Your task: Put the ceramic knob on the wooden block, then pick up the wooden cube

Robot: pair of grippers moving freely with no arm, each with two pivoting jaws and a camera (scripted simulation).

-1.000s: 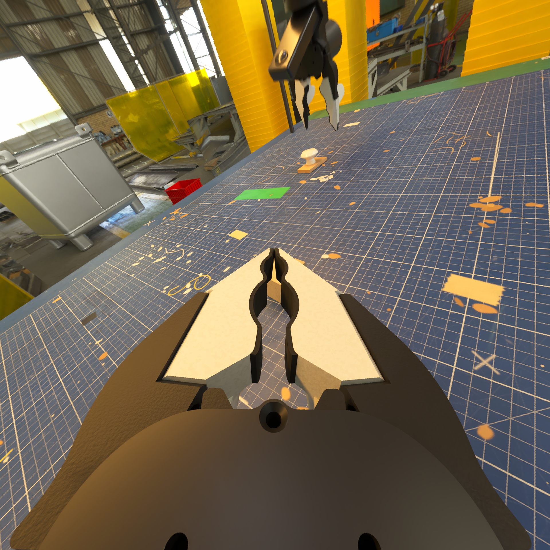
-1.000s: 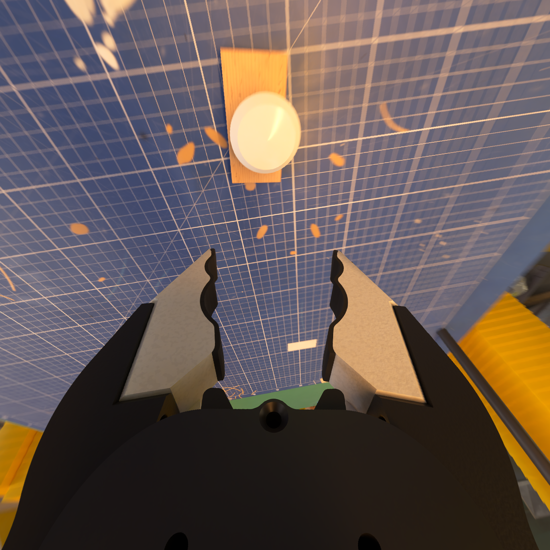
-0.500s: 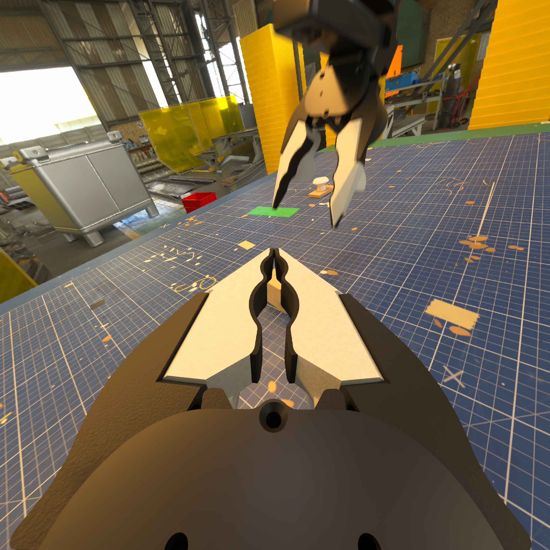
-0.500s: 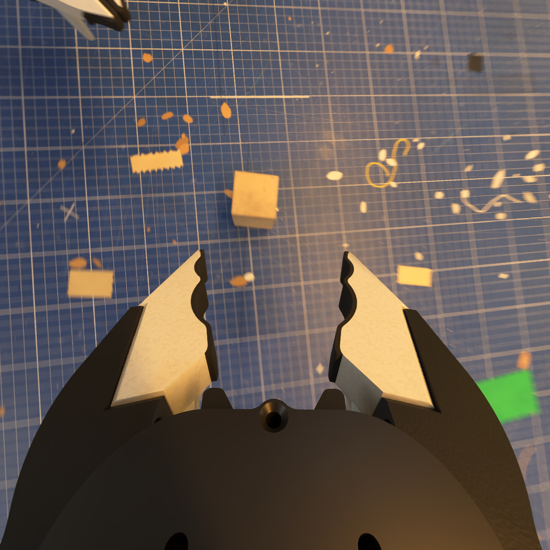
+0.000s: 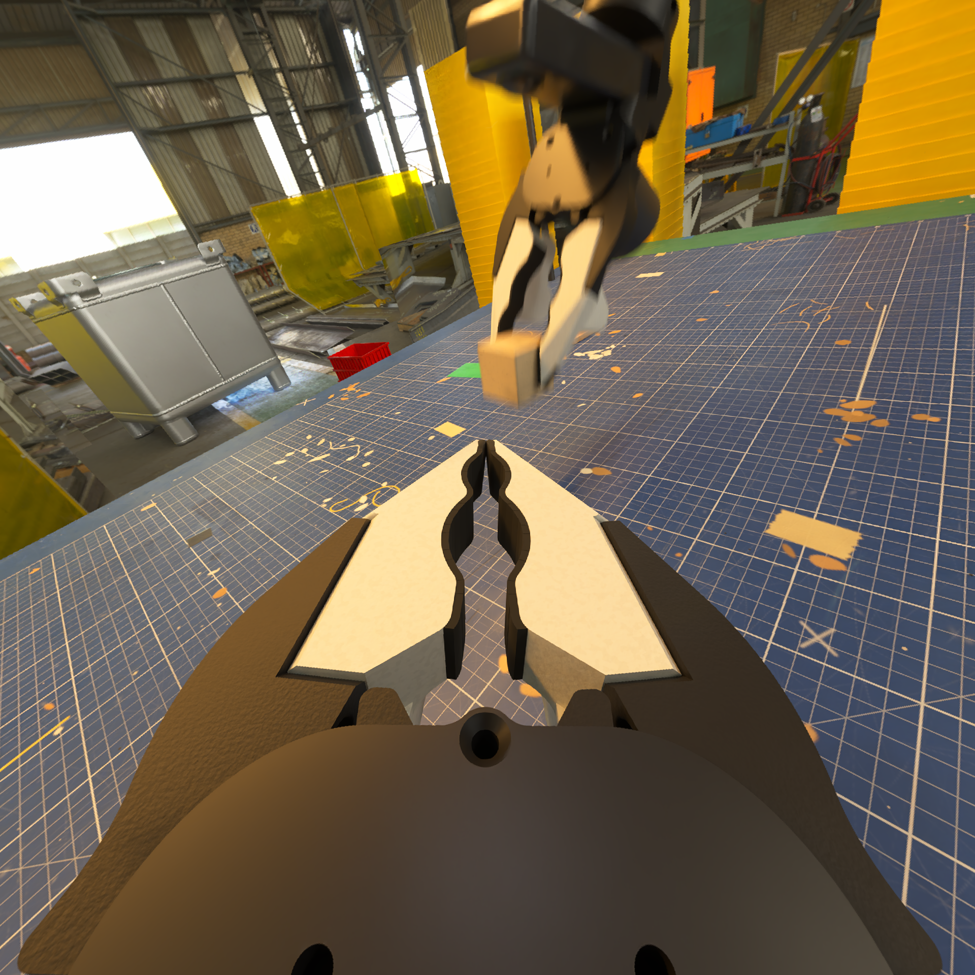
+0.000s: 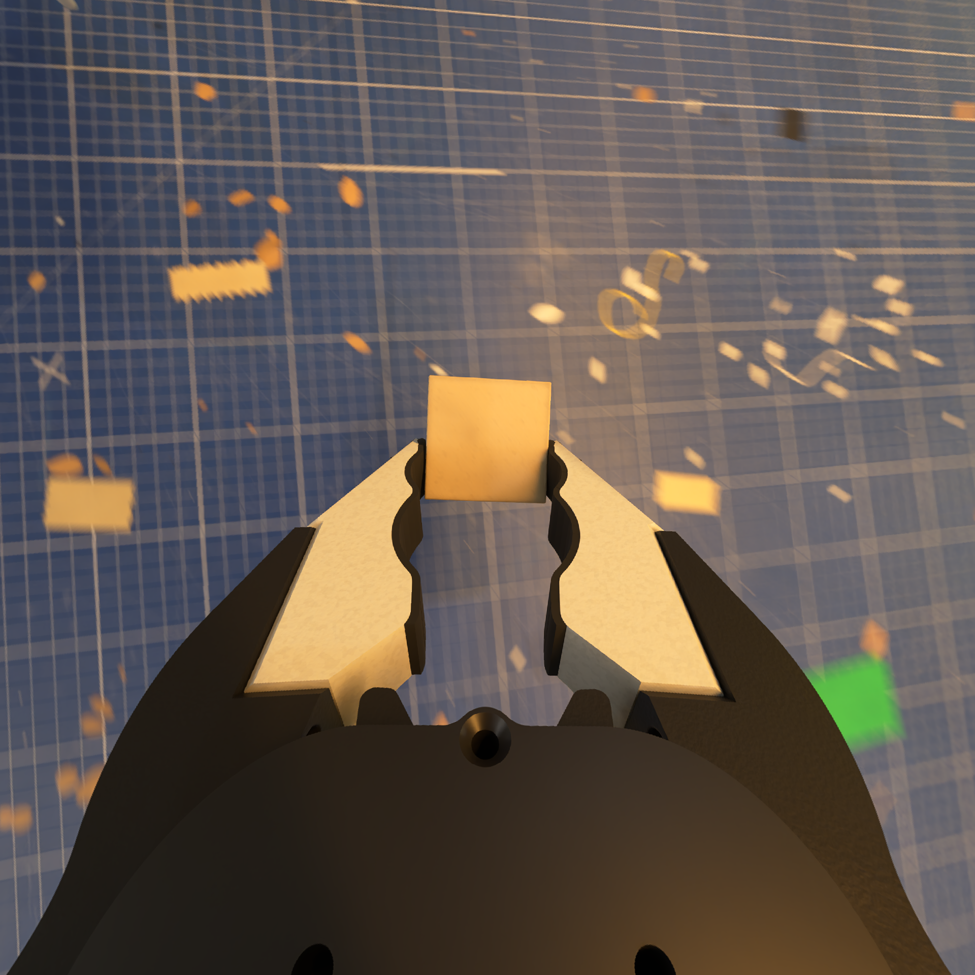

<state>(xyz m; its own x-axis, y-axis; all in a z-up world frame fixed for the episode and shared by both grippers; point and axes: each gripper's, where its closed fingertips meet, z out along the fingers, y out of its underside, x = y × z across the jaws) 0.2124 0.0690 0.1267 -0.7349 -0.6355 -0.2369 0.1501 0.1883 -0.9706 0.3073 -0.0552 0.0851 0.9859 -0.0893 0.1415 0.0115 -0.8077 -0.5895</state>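
- Wooden cube (image 6: 486, 438): pale, square-faced; clamped between the fingertips of the right gripper (image 6: 485, 469) and held clear above the blue grid mat (image 6: 738, 554).
- Same cube (image 5: 509, 369) in the left wrist view: seen from the side, blurred, hanging in the air over the mat (image 5: 738, 475) beneath the right gripper (image 5: 527, 348), whose dark body rises above it.
- Left gripper (image 5: 486, 448): fingers brought together at the tips, nothing between them, low over the mat.
- Ceramic knob and wooden block: mostly hidden behind the right gripper in the left wrist view; not shown in the right wrist view.
- Green patch (image 6: 857, 701): on the mat, seen in both views (image 5: 464, 371).
- Workshop surroundings: shown only by the left wrist view; grey metal container (image 5: 158, 343), red crate (image 5: 360, 357), yellow screens (image 5: 337, 237).
- Mat marks: tan tape pieces and orange flecks, shown closest in the right wrist view.
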